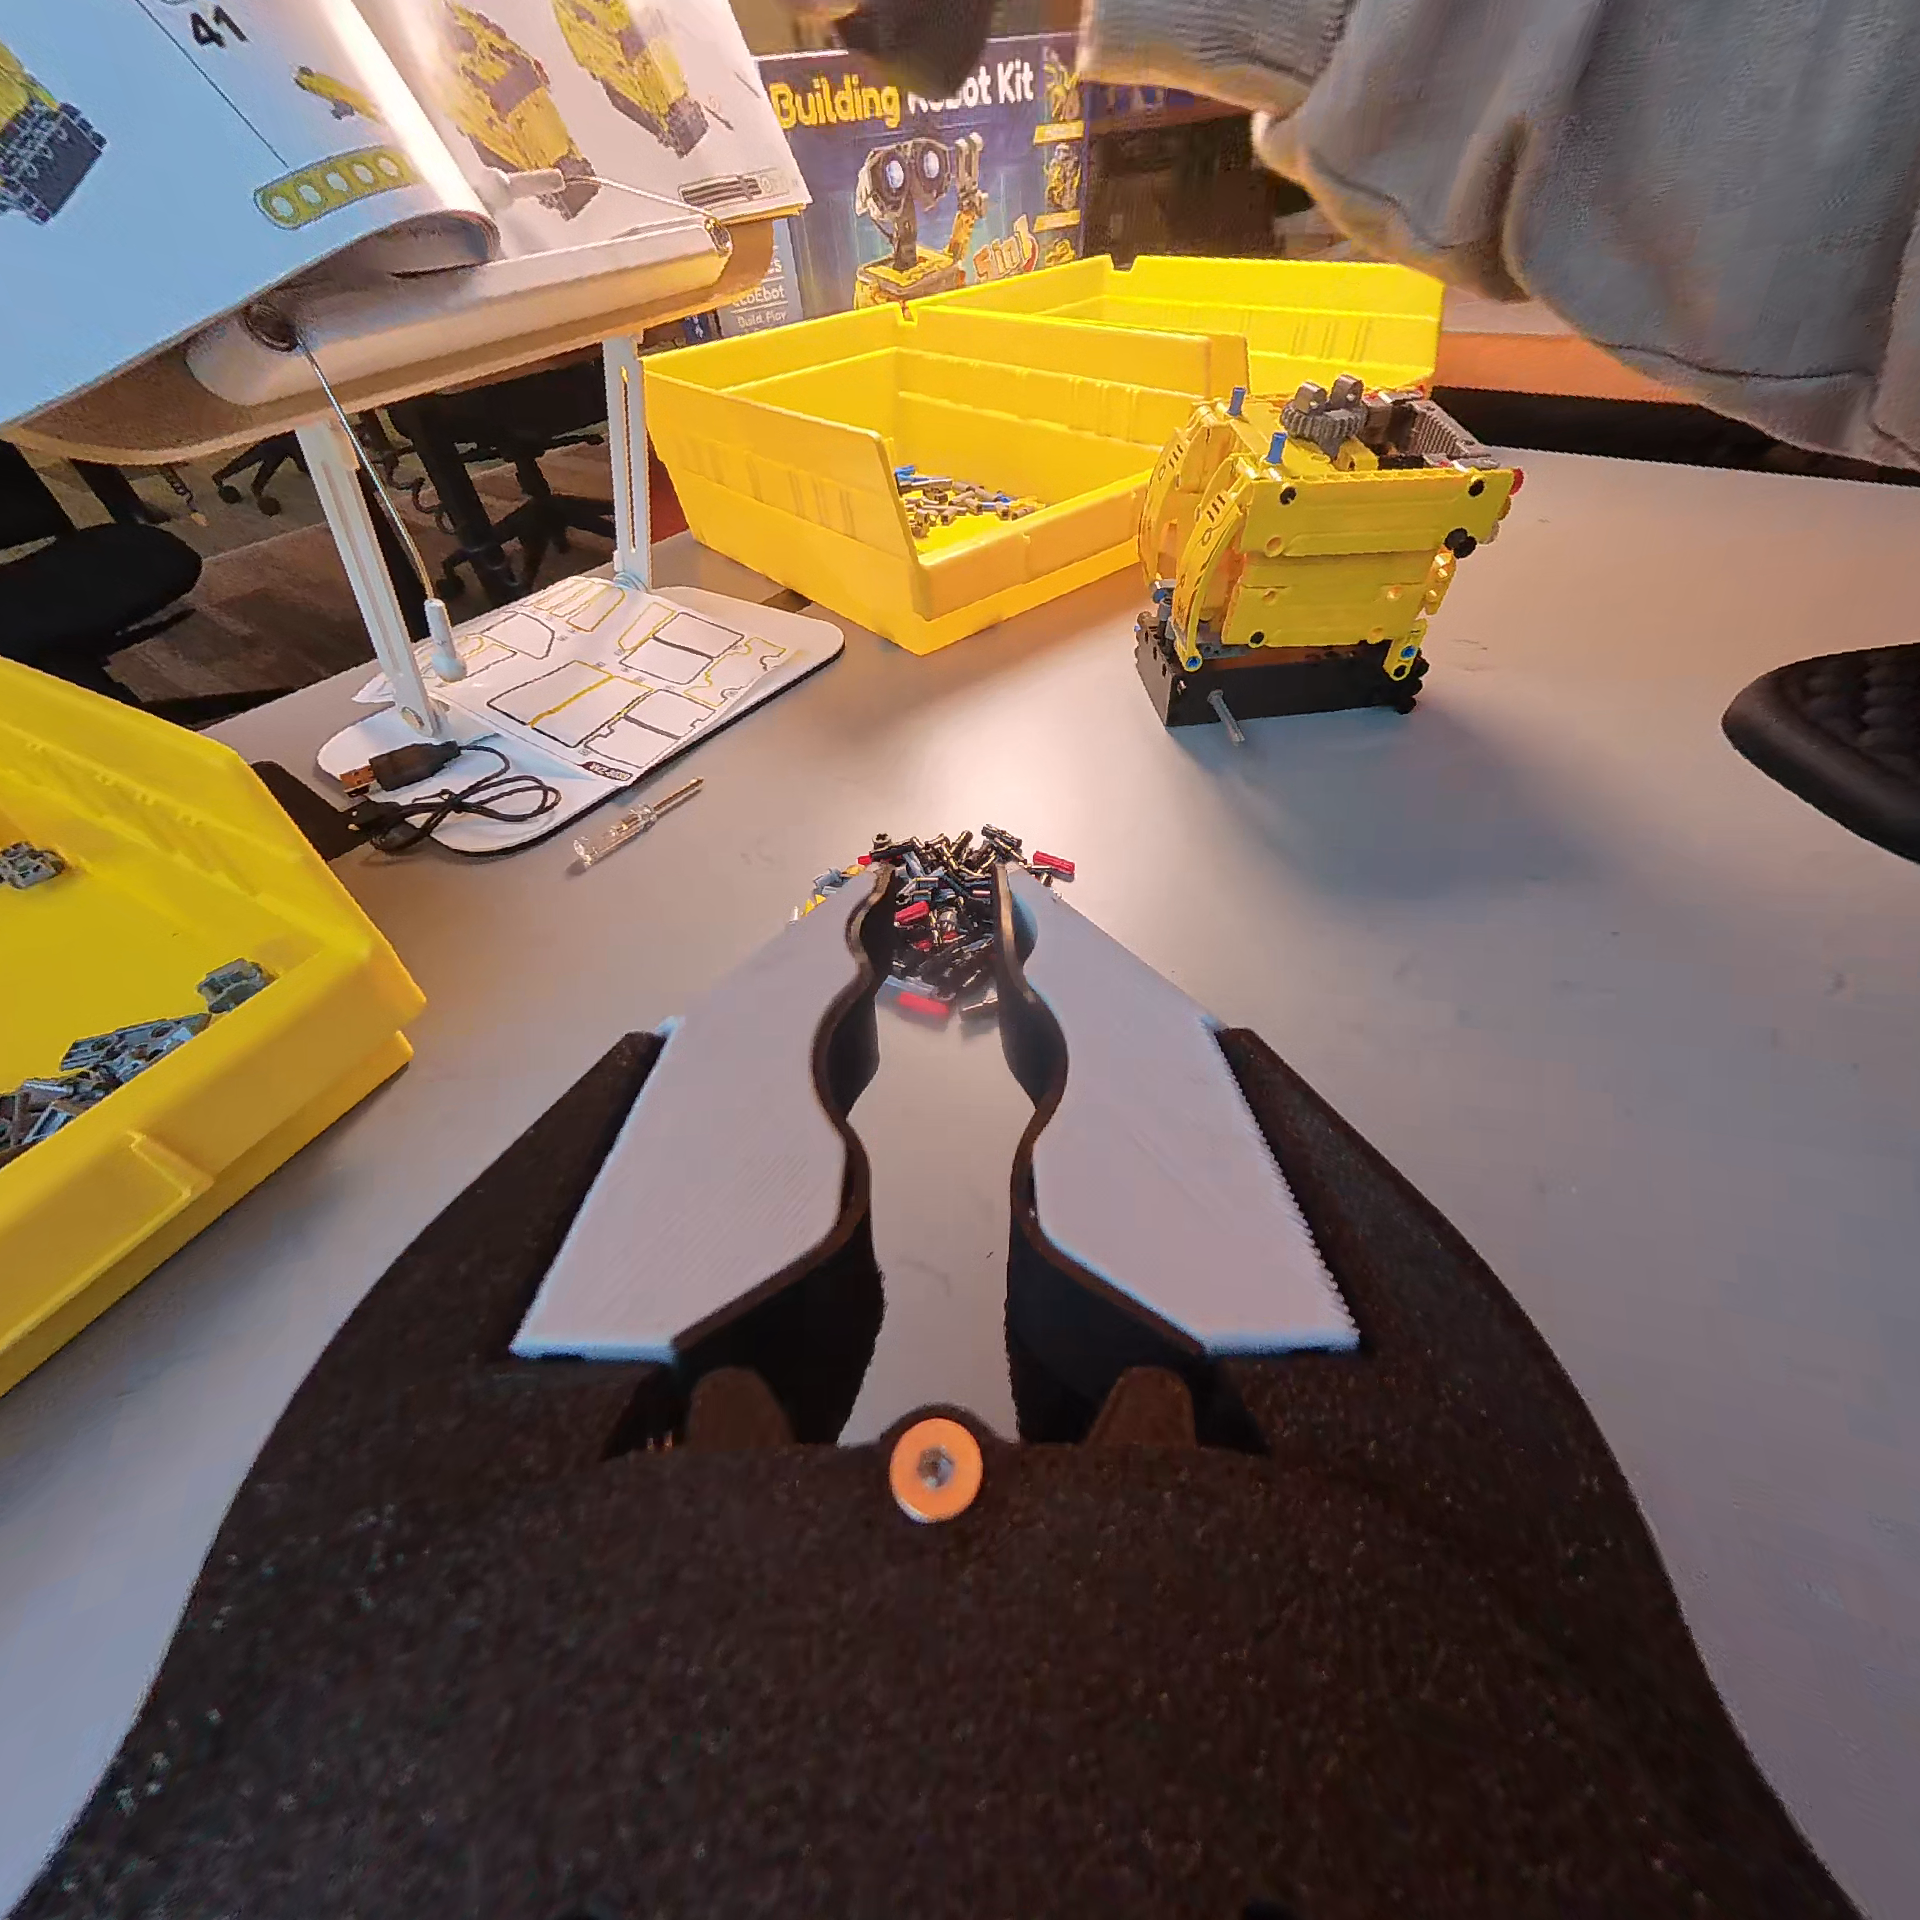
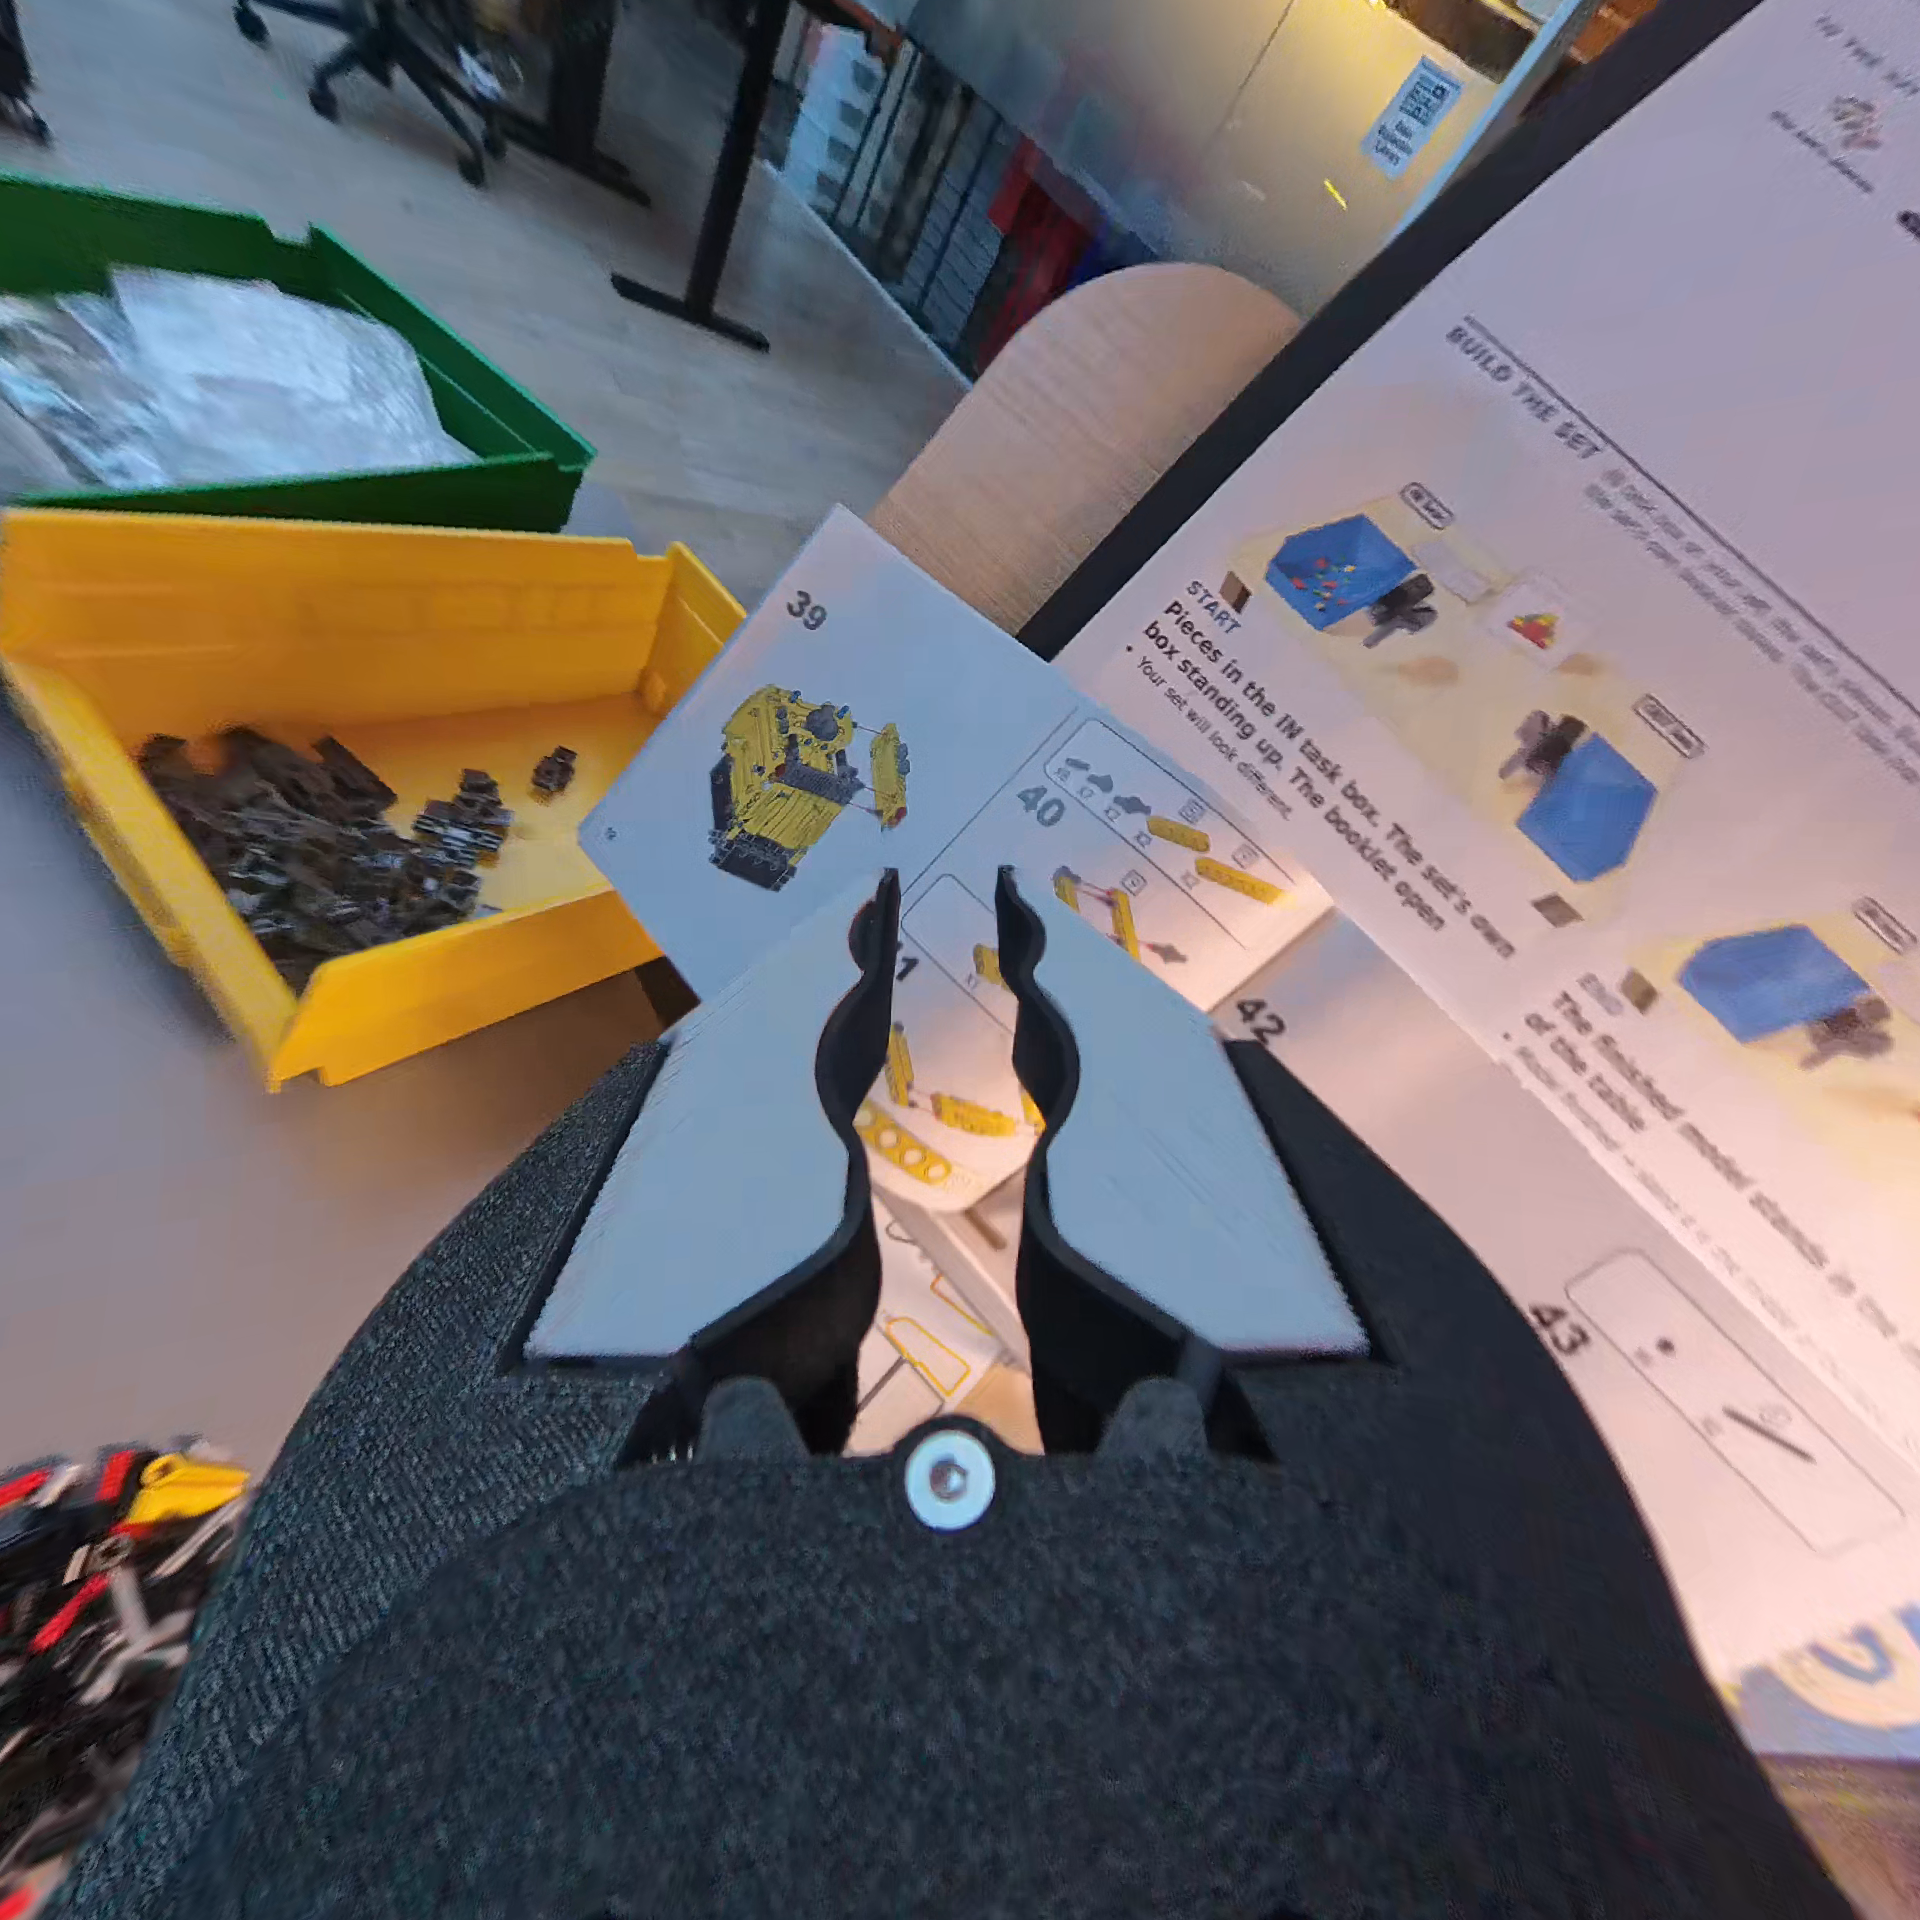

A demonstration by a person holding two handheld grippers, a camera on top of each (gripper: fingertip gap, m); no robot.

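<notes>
Together we hold two grippers over a grey table [image 1: 1455, 1039]. Our left gripper [image 1: 940, 883] reaches forward, low and level over the tabletop, its jaws spread a little, their tips resting around a small heap of black and red building pins [image 1: 951, 904]; whether they touch any pin we cannot tell. Left of it sits a yellow bin [image 1: 208, 1039] with grey pieces, and a stand [image 1: 623, 468] holding an open instruction booklet [image 1: 312, 125]. Beyond lie more yellow bins [image 1: 935, 468], and to the right a half-built yellow model [image 1: 1320, 561] stands on the table. A grey sleeve [image 1: 1610, 208] crosses the upper right.

Our right gripper [image 2: 945, 894] is raised and tilted, its jaws slightly apart and holding nothing, pointed at the booklet page [image 2: 883, 707], just short of it. To its left a yellow bin [image 2: 416, 966] holds dark pieces, with a green bin [image 2: 468, 416] behind. A large printed sheet [image 2: 1558, 727] stands to the right.
</notes>
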